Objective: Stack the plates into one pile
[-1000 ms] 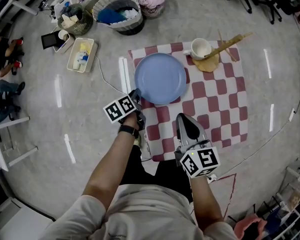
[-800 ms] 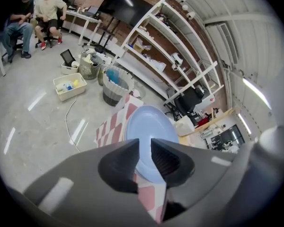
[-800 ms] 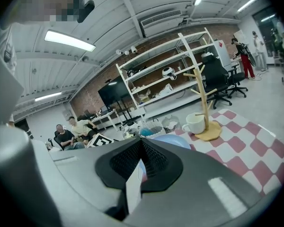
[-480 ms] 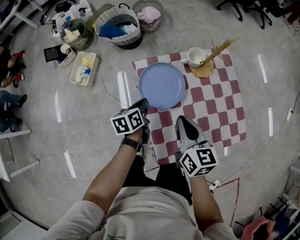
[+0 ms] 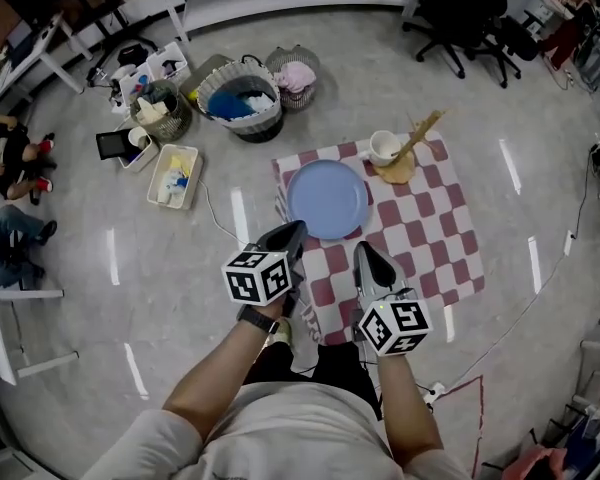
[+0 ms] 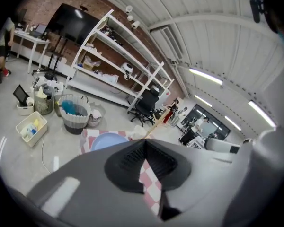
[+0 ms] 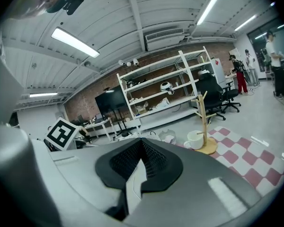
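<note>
A blue plate [image 5: 327, 199] lies on the red-and-white checkered cloth [image 5: 430, 238] on the floor; no other plate shows. In the left gripper view the blue plate [image 6: 109, 140] peeks out just beyond the jaws. My left gripper [image 5: 288, 234] hangs in the air near the plate's lower-left side, shut and empty. The right gripper [image 5: 369, 257] hovers over the cloth's near edge, below the plate, also shut with nothing in it. Both sets of jaws meet in the gripper views, left gripper [image 6: 144, 143] and right gripper [image 7: 141, 143].
A white mug [image 5: 383, 146] and a wooden mug tree [image 5: 412, 143] stand at the cloth's far corner. Baskets [image 5: 239, 103], a white bin [image 5: 173, 175] and a cable [image 5: 215, 208] lie on the floor to the left. Office chairs [image 5: 460, 13] and shelving [image 6: 113, 65] stand beyond.
The head camera has risen, so the scene looks smaller. The left gripper has left the plate's lower-left rim and lifted up and to the right. The right gripper stays roughly where it was.
</note>
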